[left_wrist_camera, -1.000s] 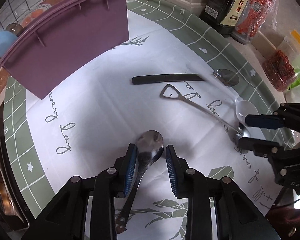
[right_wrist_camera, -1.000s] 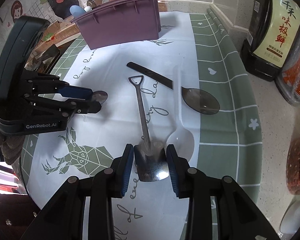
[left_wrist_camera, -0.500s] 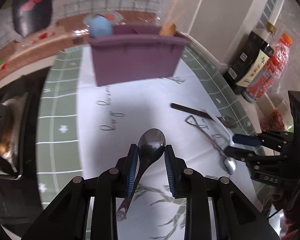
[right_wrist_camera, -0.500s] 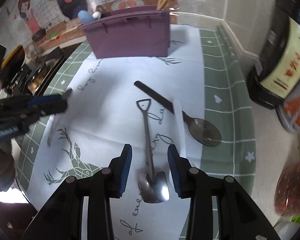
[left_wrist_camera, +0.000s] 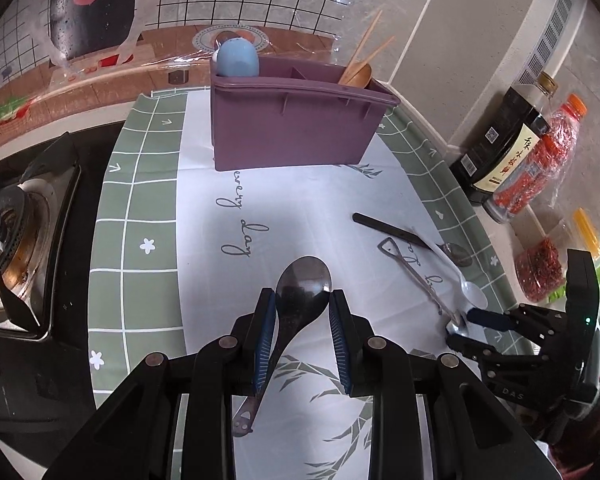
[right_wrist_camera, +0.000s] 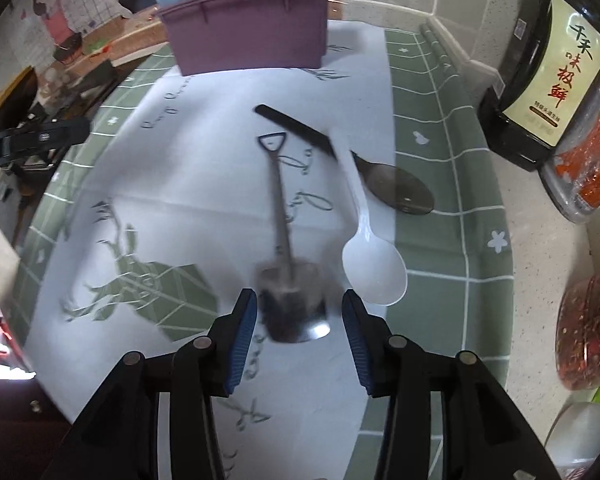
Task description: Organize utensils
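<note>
My left gripper (left_wrist_camera: 302,308) is shut on a steel spoon (left_wrist_camera: 300,296) and holds it above the mat, bowl forward, facing the purple utensil holder (left_wrist_camera: 292,128). My right gripper (right_wrist_camera: 298,312) is open, its fingers either side of the blade of a shovel-shaped steel spoon (right_wrist_camera: 284,236) that lies on the mat; it also shows in the left wrist view (left_wrist_camera: 418,276). A white plastic spoon (right_wrist_camera: 370,248) and a dark-handled spoon (right_wrist_camera: 396,188) lie just right of it.
The holder holds a blue object (left_wrist_camera: 237,58) and wooden chopsticks (left_wrist_camera: 364,54). A gas stove (left_wrist_camera: 16,232) is on the left. A soy sauce bottle (right_wrist_camera: 548,76), a red bottle (left_wrist_camera: 536,168) and jars of chilli (right_wrist_camera: 592,328) stand along the right edge.
My left gripper has lifted the steel spoon off the mat and tilted up toward the holder. My right gripper has opened wider around the shovel spoon's blade.
</note>
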`<state>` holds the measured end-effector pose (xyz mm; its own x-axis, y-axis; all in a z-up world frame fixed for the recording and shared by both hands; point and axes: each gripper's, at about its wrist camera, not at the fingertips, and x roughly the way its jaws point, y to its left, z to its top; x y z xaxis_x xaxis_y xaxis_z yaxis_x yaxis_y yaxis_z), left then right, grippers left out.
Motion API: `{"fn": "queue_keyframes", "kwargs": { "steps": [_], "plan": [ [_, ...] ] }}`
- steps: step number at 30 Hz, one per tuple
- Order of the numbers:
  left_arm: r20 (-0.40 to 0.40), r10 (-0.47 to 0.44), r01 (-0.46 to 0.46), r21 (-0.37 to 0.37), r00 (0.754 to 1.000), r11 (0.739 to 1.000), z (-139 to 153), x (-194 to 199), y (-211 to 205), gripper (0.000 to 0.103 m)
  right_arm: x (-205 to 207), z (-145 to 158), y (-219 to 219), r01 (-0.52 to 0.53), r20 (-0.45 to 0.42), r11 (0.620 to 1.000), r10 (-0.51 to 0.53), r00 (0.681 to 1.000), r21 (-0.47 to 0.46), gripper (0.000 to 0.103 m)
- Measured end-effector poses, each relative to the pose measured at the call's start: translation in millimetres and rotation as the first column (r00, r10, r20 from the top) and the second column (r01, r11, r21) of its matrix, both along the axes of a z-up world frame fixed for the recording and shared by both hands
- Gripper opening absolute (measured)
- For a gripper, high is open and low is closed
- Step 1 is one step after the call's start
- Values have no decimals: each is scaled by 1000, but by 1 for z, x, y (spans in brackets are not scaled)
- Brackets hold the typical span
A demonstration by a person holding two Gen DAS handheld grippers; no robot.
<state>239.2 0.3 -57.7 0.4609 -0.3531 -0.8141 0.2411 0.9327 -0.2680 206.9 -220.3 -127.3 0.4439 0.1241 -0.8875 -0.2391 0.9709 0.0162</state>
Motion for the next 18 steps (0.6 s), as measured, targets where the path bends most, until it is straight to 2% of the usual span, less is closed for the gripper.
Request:
{"fn": "queue_keyframes", "kwargs": {
  "steps": [3, 4, 8, 12, 14, 15, 18],
  "plan": [
    [0, 4, -4, -4, 1000, 1000, 1, -1, 1, 28, -1, 0, 10, -29, 20, 998, 30, 999, -56, 40],
    [0, 5, -5, -5, 1000, 1000, 2, -2, 2, 28, -1, 1, 13, -47, 18, 997, 48, 999, -57, 30],
    [11, 8, -8, -4, 1000, 1000, 7, -4, 4, 28, -5, 19, 19, -71, 68, 994, 78, 995, -87, 30],
    [28, 15, -15, -9, 1000, 1000, 13, -8, 7, 28, -6, 67, 11, -69, 170, 998, 69, 983, -8, 29],
    [37, 20, -20, -14, 999, 1000, 17, -10, 8, 27, -5, 89, 6, -70, 210, 997, 62, 976, 30, 4],
    [41, 21, -20, -16, 999, 1000, 19, -11, 9, 21, -3, 97, 5, -71, 219, 996, 60, 974, 45, 4],
    [56, 29, -28, -22, 998, 999, 26, -12, 12, 21, 3, 118, 5, -76, 268, 996, 60, 962, 53, 4]
  ]
}}
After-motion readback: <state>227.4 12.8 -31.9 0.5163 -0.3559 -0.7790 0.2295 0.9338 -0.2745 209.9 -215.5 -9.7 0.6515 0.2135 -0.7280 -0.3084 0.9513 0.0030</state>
